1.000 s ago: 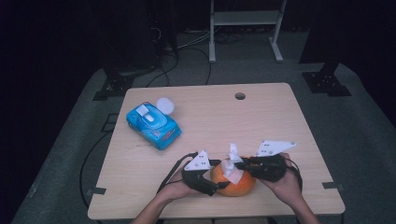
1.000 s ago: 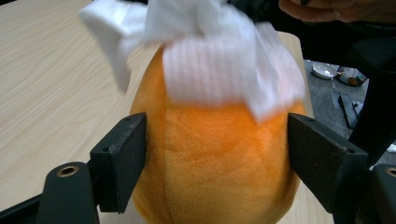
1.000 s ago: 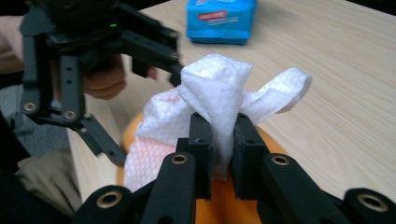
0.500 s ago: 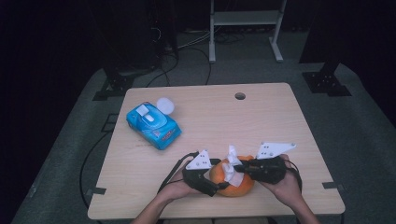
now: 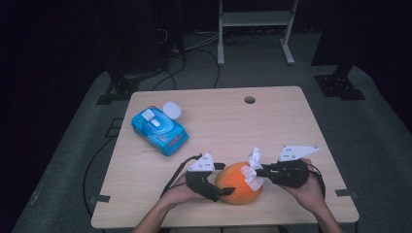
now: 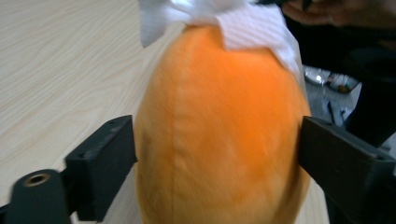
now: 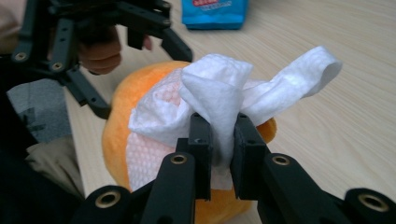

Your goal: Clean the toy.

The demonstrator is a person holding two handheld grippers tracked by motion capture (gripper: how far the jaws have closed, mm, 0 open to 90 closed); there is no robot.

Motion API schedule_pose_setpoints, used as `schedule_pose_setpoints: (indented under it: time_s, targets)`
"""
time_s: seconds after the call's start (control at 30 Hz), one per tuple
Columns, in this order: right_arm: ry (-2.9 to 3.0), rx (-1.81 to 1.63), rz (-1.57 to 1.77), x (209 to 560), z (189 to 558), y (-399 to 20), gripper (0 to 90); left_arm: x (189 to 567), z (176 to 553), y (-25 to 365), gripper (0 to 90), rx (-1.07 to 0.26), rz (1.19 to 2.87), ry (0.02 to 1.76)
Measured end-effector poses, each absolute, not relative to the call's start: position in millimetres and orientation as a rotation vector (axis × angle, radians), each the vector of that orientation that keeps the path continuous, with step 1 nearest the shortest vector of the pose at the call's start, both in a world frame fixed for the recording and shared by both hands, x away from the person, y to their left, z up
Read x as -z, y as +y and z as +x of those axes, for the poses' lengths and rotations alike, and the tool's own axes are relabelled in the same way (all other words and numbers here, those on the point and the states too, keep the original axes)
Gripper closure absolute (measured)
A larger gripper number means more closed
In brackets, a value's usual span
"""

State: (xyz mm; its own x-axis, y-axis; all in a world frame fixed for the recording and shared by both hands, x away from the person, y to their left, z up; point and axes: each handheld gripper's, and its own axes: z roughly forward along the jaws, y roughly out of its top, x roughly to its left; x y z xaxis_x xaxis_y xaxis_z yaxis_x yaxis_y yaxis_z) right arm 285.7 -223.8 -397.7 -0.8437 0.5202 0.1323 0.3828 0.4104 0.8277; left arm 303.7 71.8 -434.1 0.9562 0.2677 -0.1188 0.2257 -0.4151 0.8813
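Near the desk's [image 5: 291, 116] front edge: an orange plush ball [image 5: 234, 184] is sitting between both tongs, a white wipe [image 5: 252, 171] draped over its right side.
Far left corner: a blue wipes pack [image 5: 159, 128] is lying well apart from the work, a small white cap [image 5: 171, 109] just beside it.
Left tongs [image 5: 224, 180]: they have just been opening; the jaws are standing wide on either side of the plush ball, at its flanks, and whether the pads [image 6: 105, 161] are pressing is hard to tell.
Right tongs [image 7: 220, 140]: they are clamping together on a bunched fold of the wipe, holding it against the ball's top.
Step in hand: judging by this, wiping the ball's surface while the left side is steadying it.
Next move: probably calling for dragging the wipe across fresh fabric, keeping the pinch tight and the ball from rolling.
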Motion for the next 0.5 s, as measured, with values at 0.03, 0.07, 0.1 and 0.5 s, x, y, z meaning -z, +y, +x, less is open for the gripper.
schedule_pose_setpoints:
  time_s: [0.03,0.07,0.1,0.5]
  targets:
    - [2.519,-1.422,0.792,397,285,-223,79.3,434,304,72,9.4,-0.05,2.016,0.351]
    - [2.523,-1.422,0.786,397,284,-222,79.3,434,304,72,8.5,-0.05,2.016,0.351]
    - [2.527,-1.426,0.766,397,284,-221,79.3,436,305,71,7.5,-0.038,2.026,0.353]
    - [2.412,-1.531,0.811,390,286,-214,79.3,429,300,73,36.8,-0.216,1.993,0.267]
